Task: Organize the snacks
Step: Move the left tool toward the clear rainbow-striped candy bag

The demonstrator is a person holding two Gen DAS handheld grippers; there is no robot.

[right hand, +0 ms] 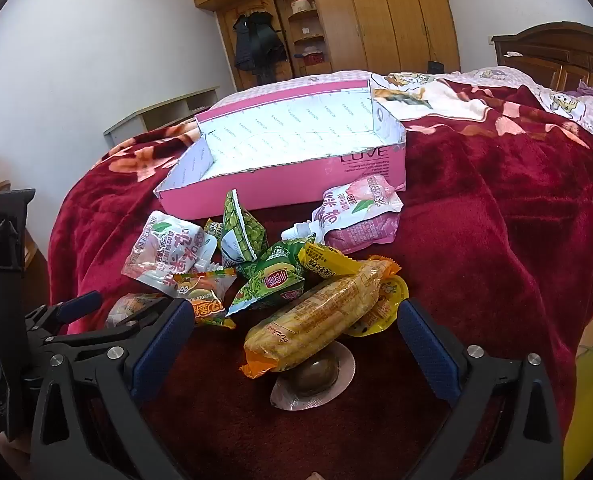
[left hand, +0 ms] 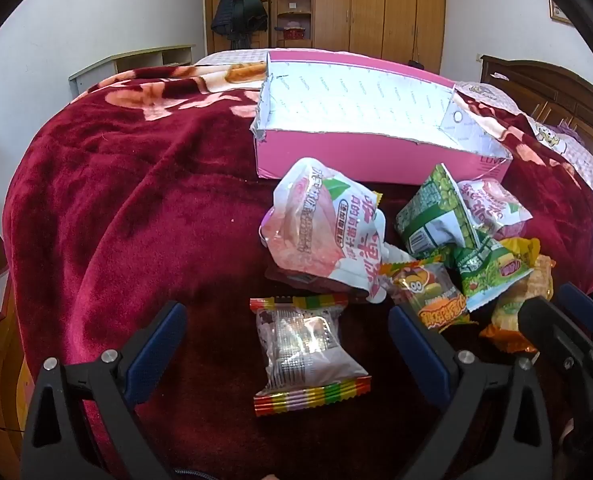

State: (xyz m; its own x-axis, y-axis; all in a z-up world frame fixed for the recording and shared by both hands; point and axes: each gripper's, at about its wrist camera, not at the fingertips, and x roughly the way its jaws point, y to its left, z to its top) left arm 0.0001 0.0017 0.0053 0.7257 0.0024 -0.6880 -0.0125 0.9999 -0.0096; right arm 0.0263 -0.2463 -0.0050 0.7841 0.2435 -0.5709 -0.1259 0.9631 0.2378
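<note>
Blanket (left hand: 136,200) bare left of snack pile (right hand: 280,280), pink box (right hand: 296,184) behind.

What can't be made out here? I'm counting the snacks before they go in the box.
- Egg pack, right wrist view: mostly under the corn pack; absent from the left view.
- Foil pack, right view: the left tongs hide most of it.
- Box floor, left view: hidden behind its near wall.
- Pile's lower layer, both views: overlapping bags hide any packs beneath.
</note>
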